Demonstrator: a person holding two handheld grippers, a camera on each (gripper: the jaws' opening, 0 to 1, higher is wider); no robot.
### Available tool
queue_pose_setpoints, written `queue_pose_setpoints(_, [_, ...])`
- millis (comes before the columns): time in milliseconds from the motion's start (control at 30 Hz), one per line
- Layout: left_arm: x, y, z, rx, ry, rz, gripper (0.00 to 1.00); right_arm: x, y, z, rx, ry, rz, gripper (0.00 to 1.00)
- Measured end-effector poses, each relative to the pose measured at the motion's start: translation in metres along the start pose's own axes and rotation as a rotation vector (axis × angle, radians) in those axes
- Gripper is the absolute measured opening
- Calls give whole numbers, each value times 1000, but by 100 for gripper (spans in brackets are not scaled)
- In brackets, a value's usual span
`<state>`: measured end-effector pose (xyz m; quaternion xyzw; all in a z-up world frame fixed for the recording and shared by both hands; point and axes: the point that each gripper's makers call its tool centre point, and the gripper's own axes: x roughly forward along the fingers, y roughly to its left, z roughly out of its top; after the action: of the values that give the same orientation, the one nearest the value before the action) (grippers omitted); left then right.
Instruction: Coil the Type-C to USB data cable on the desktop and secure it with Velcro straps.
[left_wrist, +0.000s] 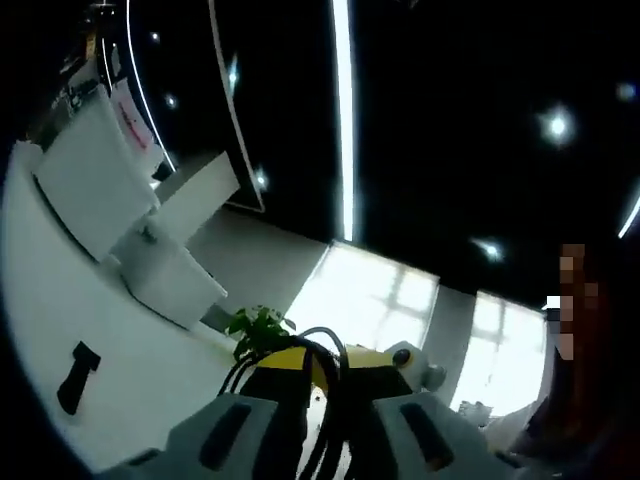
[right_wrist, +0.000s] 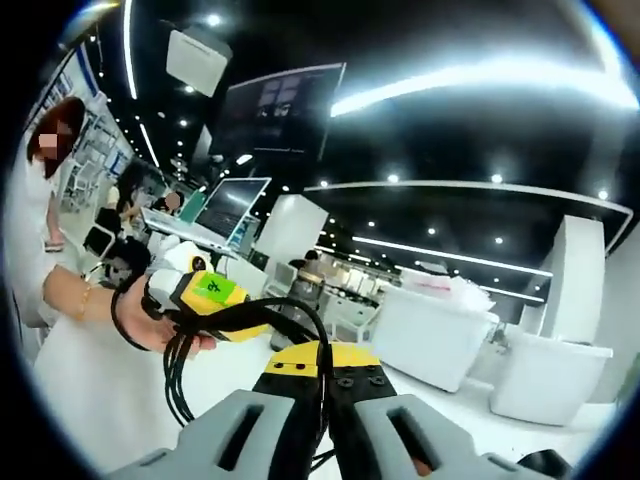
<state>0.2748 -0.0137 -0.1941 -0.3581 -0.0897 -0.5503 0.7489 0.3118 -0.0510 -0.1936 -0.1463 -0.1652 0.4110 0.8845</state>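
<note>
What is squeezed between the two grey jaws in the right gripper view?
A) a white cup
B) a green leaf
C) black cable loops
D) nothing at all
C: the right gripper has its jaws closed on the black cable, whose loops arc over to the left gripper held in a person's hand.

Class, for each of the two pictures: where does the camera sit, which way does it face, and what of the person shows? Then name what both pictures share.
Left gripper view: rides the left gripper, tilted up toward the dark ceiling and bright windows; no hand visible.
Right gripper view: rides the right gripper, facing across the hall; the person's hand shows at left.
Shared: the black cable, pinched between each view's jaws.
</note>
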Motion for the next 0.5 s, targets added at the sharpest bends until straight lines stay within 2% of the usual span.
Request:
queue_pose_setpoints(67, [2, -1, -2, 7, 10, 2, 18, 1, -2, -2, 3, 9, -1, 0])
queue_pose_setpoints(100, [2, 2, -4, 68, 31, 25, 18, 2, -2, -2, 9, 9, 0, 0])
queue_pose_setpoints(167, [1, 4, -6, 115, 53, 47, 19, 1, -3, -2, -4, 16, -6, 0])
queue_pose_setpoints(333, [4, 5, -8, 311, 108, 105, 19, 1, -8, -5, -6, 35, -22, 0])
queue_pose_setpoints(400, [5, 5, -13, 329, 131, 112, 19, 3, -9, -11, -19, 70, -32, 0])
queue_pose_setpoints(433, [5, 3, -14, 324, 125, 108, 21, 4, -10, -13, -50, 80, -37, 0])
queue_pose_setpoints(500, [5, 5, -16, 340, 137, 121, 21, 4, -7, -13, -52, 76, -30, 0])
